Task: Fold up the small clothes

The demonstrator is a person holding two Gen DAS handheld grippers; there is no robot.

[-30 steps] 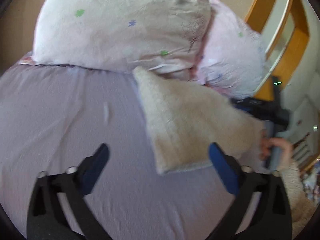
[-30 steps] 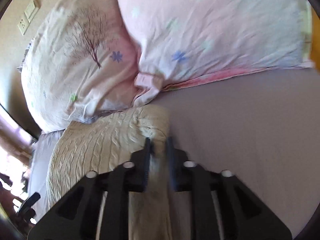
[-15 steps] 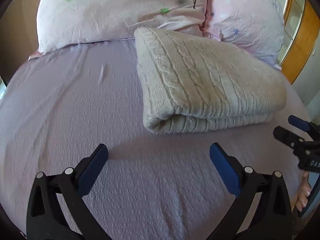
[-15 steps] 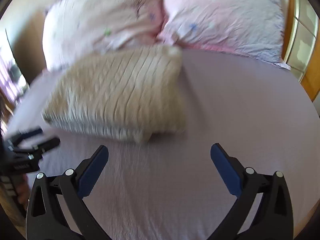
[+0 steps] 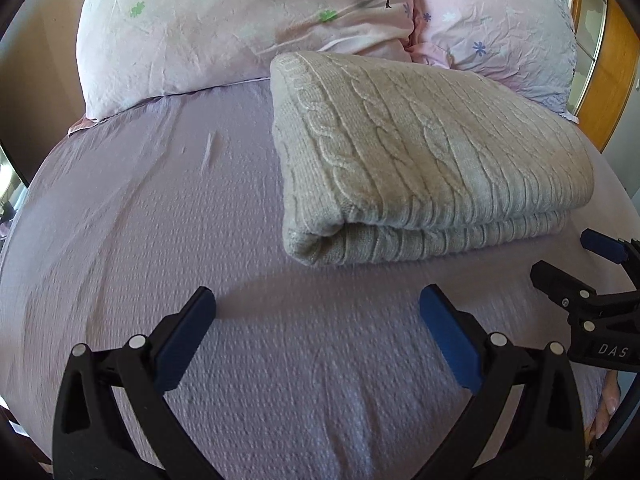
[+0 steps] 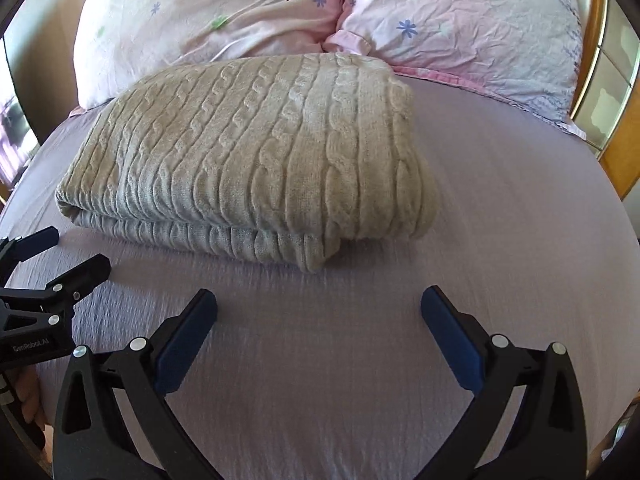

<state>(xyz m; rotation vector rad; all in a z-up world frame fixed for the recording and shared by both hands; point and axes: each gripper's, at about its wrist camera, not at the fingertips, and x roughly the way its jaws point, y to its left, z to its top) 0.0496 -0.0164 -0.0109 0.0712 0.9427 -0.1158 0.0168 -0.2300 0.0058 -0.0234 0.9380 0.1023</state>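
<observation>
In the left wrist view, the left gripper [image 5: 316,312] hovers over the lilac bed sheet [image 5: 140,240], fingers wide apart and holding nothing. The folded cable-knit sweater [image 5: 420,152] lies just beyond it, its far edge touching the pink pillows [image 5: 240,24], its near edge showing two stacked layers. The right gripper [image 5: 568,256] sits near the sweater's right corner. In the right wrist view, that gripper [image 6: 318,312] is likewise spread and empty, short of the sweater [image 6: 256,152], with the left gripper [image 6: 56,252] near the sweater's left corner. The fold appears finished; judged from this, a good close means checking the near layers for alignment and nudging the lower flap under the top, without gripping hard enough to drag the stack.
</observation>
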